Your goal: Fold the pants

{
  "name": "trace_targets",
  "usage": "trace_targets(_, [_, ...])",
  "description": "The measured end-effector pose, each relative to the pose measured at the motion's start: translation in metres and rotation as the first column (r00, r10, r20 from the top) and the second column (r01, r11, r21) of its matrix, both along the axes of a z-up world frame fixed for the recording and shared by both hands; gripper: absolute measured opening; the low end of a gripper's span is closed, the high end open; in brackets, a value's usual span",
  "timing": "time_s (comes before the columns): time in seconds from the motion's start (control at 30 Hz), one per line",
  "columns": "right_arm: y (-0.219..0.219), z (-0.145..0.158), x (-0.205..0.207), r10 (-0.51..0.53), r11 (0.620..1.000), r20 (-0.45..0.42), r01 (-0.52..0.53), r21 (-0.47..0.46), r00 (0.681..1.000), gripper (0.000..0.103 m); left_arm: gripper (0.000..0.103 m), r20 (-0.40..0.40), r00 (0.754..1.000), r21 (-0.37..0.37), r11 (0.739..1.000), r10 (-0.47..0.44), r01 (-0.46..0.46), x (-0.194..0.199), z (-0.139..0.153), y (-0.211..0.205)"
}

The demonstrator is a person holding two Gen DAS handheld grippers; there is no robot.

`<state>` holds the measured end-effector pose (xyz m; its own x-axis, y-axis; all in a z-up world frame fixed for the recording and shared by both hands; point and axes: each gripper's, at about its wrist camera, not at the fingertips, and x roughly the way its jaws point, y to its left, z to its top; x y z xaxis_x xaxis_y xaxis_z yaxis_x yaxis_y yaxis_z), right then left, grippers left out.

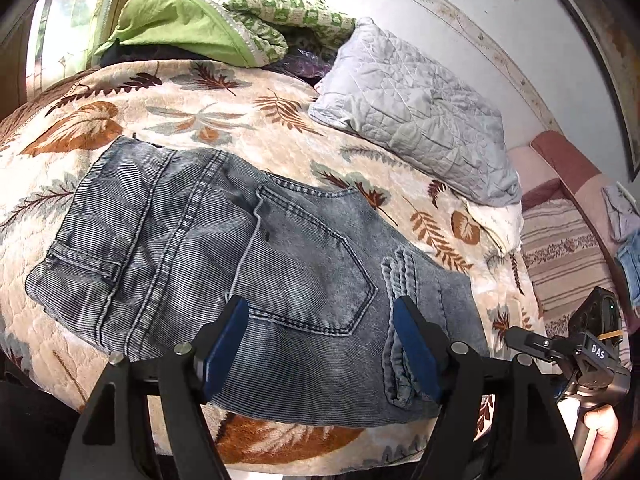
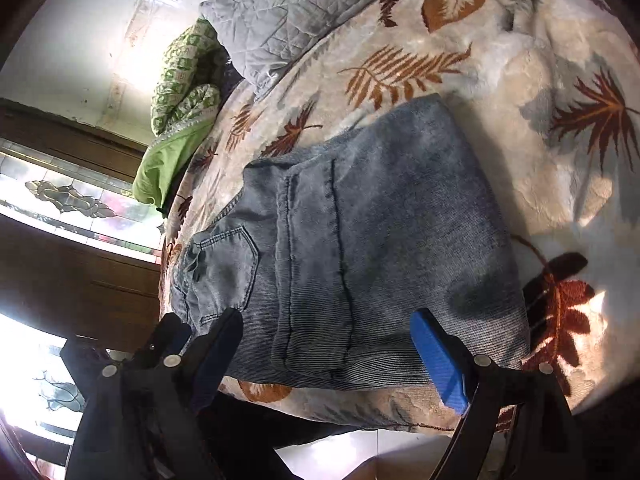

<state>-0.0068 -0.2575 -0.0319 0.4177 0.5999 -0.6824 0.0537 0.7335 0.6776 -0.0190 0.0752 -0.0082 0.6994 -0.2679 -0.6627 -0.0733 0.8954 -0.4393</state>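
Grey-blue jeans (image 1: 200, 232) lie folded into a compact bundle on a leaf-patterned blanket (image 1: 240, 108), back pocket and belt loops facing up. My left gripper (image 1: 320, 304) is open above the near edge of the bundle, and its blue pads (image 1: 224, 344) touch no cloth. The right wrist view shows the same jeans (image 2: 360, 240) from the other side. There my right gripper (image 2: 328, 314) stands open over the near fold, holding nothing. In the left wrist view, the right gripper's body (image 1: 592, 344) and the hand holding it (image 1: 600, 432) appear at the far right.
A grey quilted pillow (image 1: 412, 108) lies behind the jeans, and a green cloth (image 1: 180, 24) and a green patterned blanket (image 1: 288, 12) lie further back. The bed's near edge (image 1: 320, 456) runs just under the grippers. A striped cover (image 1: 560, 248) lies to the right. A wooden door with patterned glass (image 2: 72, 200) stands beyond the bed.
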Motion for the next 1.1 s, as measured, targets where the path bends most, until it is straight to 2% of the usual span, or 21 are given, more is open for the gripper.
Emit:
trace_targets(0.1, [0.01, 0.019, 0.018, 0.035, 0.999, 0.029, -0.035, 0.005, 0.999, 0.088, 0.076, 0.009, 0.999, -0.001, 0.999, 0.041, -0.041, 0.002, -0.001, 0.011])
trace_targets(0.2, [0.037, 0.037, 0.051, 0.114, 0.993, 0.076, -0.11, -0.047, 0.991, 0.088, 0.076, 0.027, 0.997, -0.002, 0.997, 0.079, -0.079, 0.001, 0.002, 0.022])
trace_targets(0.3, [0.077, 0.05, 0.094, 0.235, 0.968, 0.11, -0.222, -0.119, 0.966, 0.088, 0.076, 0.081, 0.991, 0.07, 0.991, 0.109, -0.115, -0.002, 0.012, 0.027])
trace_targets(0.37, [0.107, 0.055, 0.12, 0.321, 0.931, 0.143, -0.284, -0.231, 0.936, 0.088, 0.076, 0.082, 0.988, 0.118, 0.984, 0.128, -0.137, 0.001, 0.008, 0.032])
trace_targets(0.43, [0.137, 0.051, 0.146, 0.399, 0.883, 0.143, -0.337, -0.327, 0.906, 0.084, 0.076, 0.042, 0.991, 0.126, 0.983, 0.131, -0.135, 0.008, -0.004, 0.039])
trace_targets(0.53, [0.166, 0.03, 0.18, 0.465, 0.829, 0.078, -0.403, -0.388, 0.882, 0.071, 0.076, -0.021, 0.991, 0.102, 0.987, 0.131, -0.128, 0.017, -0.022, 0.05])
trace_targets(0.67, [0.184, -0.003, 0.201, 0.525, 0.747, -0.006, -0.464, -0.475, 0.851, 0.058, 0.076, -0.024, 0.991, 0.099, 0.987, 0.133, -0.13, 0.02, -0.028, 0.056])
trace_targets(0.7, [0.187, -0.008, 0.202, 0.538, 0.734, -0.016, -0.478, -0.482, 0.843, 0.051, 0.076, -0.024, 0.991, 0.1, 0.987, 0.132, -0.129, 0.02, -0.03, 0.055])
trace_targets(0.73, [0.191, -0.012, 0.202, 0.553, 0.718, -0.021, -0.489, -0.496, 0.833, 0.038, 0.076, -0.025, 0.991, 0.104, 0.986, 0.13, -0.127, 0.021, -0.03, 0.055])
trace_targets(0.8, [0.197, -0.016, 0.202, 0.563, 0.667, -0.036, -0.48, -0.569, 0.826, 0.026, 0.077, -0.023, 0.992, 0.117, 0.986, 0.123, -0.12, 0.023, -0.031, 0.053])
trace_targets(0.83, [0.2, -0.014, 0.201, 0.569, 0.655, -0.033, -0.478, -0.586, 0.821, 0.015, 0.078, -0.021, 0.993, 0.124, 0.986, 0.118, -0.115, 0.023, -0.031, 0.052])
trace_targets(0.87, [0.203, -0.01, 0.198, 0.581, 0.636, -0.027, -0.474, -0.608, 0.814, 0.01, 0.079, -0.02, 0.993, 0.129, 0.985, 0.115, -0.111, 0.024, -0.031, 0.052])
trace_targets(0.9, [0.209, -0.005, 0.195, 0.591, 0.601, -0.022, -0.459, -0.654, 0.806, 0.004, 0.08, -0.019, 0.994, 0.132, 0.985, 0.111, -0.108, 0.024, -0.032, 0.052])
trace_targets(0.97, [0.22, 0.003, 0.188, 0.61, 0.519, -0.007, -0.406, -0.752, 0.792, 0.004, 0.08, -0.021, 0.994, 0.139, 0.985, 0.109, -0.105, 0.026, -0.032, 0.051])
trace_targets(1.0, [0.224, 0.004, 0.188, 0.615, 0.491, -0.005, -0.387, -0.78, 0.789, 0.004, 0.08, -0.021, 0.994, 0.14, 0.985, 0.108, -0.104, 0.027, -0.032, 0.052])
trace_targets(1.07, [0.229, -0.003, 0.191, 0.609, 0.455, -0.005, -0.355, -0.817, 0.793, 0.004, 0.081, -0.022, 0.994, 0.148, 0.984, 0.105, -0.101, 0.028, -0.033, 0.05])
trace_targets(1.1, [0.229, -0.011, 0.195, 0.601, 0.45, -0.02, -0.359, -0.818, 0.799, 0.004, 0.082, -0.022, 0.995, 0.158, 0.983, 0.102, -0.097, 0.028, -0.033, 0.049])
